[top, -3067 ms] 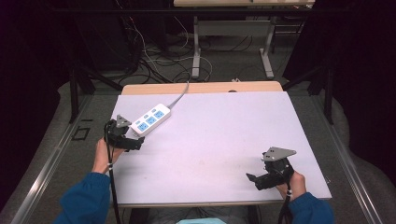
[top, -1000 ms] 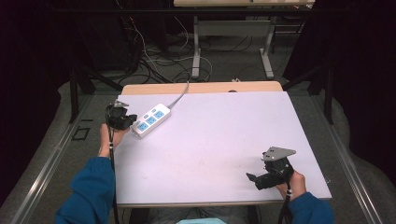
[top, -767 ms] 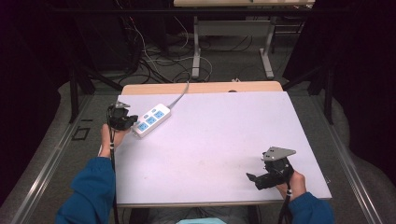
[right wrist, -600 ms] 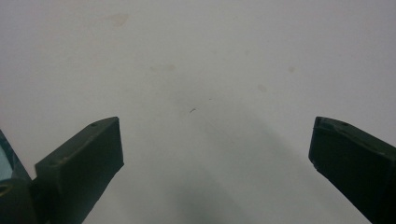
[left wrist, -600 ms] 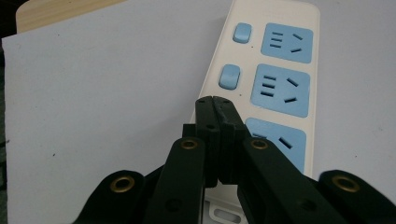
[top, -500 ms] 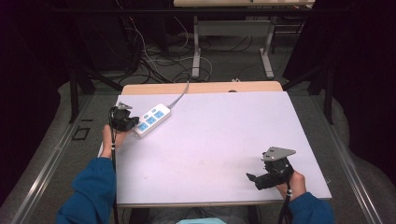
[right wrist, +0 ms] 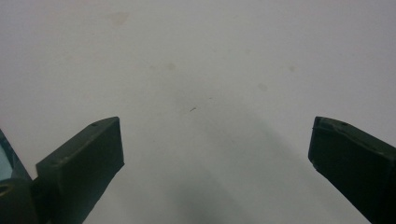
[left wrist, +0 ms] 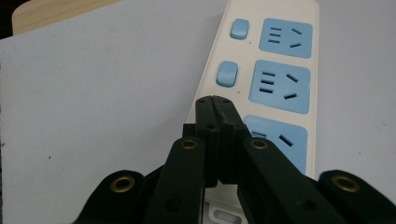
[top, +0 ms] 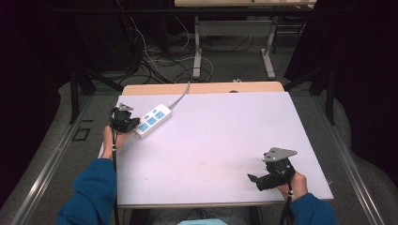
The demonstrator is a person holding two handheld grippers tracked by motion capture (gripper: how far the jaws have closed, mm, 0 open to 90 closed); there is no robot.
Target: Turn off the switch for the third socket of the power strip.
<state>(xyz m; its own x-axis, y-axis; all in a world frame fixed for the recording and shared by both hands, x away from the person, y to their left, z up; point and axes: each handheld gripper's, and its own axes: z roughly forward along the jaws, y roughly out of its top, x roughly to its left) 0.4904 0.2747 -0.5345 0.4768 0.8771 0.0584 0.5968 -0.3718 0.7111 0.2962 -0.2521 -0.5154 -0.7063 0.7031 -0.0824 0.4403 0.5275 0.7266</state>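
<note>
left gripper (left wrist: 215, 100): jaws pinched together, nothing between, tips over power strip (top: 151, 120) at table (top: 211, 140)'s 10 o'clock
right gripper (top: 256, 179): gaping wide, empty, 5 o'clock
in the way: nada

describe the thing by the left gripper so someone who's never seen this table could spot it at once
Start at the pale table and go to its far left corner, where a cable runs off the far edge. There lies a white power strip, set at a slant, with the shut left gripper at its near end. Its three blue socket panels and small blue switches mark it out on the plain surface.
</note>
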